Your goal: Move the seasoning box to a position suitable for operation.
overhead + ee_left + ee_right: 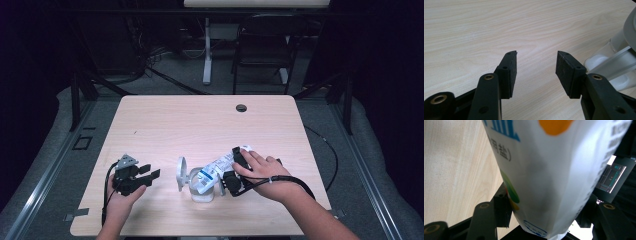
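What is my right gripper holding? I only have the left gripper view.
Observer: The right gripper is shut on a white bag with blue print.
Operator: Where is the bag relative to the jar?
Observer: It slants down toward your left, with its lower end at the mouth of the jar.

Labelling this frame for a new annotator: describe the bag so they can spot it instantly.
On the pale wooden table, look near the front edge, right of centre, where the right gripper sits under a hand. The bag lies tilted between its jaws, mouth over a clear jar. It is the only white printed pouch, with blue lettering.
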Demonstrator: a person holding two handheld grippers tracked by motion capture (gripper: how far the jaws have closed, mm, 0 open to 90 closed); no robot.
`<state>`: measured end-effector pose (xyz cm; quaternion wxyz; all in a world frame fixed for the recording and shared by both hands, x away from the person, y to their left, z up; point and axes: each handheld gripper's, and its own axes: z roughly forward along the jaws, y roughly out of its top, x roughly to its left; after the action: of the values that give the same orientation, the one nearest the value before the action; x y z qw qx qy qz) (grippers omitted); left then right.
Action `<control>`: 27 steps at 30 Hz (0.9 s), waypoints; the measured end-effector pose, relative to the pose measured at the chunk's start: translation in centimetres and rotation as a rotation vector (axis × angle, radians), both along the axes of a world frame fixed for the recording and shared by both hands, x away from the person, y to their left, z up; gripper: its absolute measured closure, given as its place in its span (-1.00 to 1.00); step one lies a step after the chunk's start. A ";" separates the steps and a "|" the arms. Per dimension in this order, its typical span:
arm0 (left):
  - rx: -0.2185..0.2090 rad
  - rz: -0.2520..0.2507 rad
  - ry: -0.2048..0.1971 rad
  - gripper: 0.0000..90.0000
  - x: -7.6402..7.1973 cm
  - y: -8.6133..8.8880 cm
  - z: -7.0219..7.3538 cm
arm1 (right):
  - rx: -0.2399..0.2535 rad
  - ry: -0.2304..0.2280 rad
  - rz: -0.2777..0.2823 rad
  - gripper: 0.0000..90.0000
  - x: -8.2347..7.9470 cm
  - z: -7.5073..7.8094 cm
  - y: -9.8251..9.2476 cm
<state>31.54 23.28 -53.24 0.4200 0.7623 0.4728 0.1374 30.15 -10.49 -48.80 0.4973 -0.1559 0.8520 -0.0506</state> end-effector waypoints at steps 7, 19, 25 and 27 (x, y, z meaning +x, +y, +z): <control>0.003 -0.002 -0.001 0.16 0.0 0.0 0.0 | -0.011 -0.007 0.001 -0.05 0.0 0.0 0.0; 0.002 -0.003 0.004 0.16 0.0 0.1 0.0 | -0.029 -0.018 0.006 -0.04 0.0 0.1 0.1; 0.003 -0.003 0.005 0.16 0.0 0.1 0.0 | -0.030 -0.020 0.007 -0.04 -0.1 0.1 0.1; 0.003 -0.004 0.004 0.15 0.0 0.1 0.0 | -0.030 -0.020 0.008 -0.04 -0.1 0.1 0.1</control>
<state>31.53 23.39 -53.19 0.4179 0.7642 0.4721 0.1358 30.10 -10.34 -48.68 0.5037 -0.1662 0.8454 -0.0631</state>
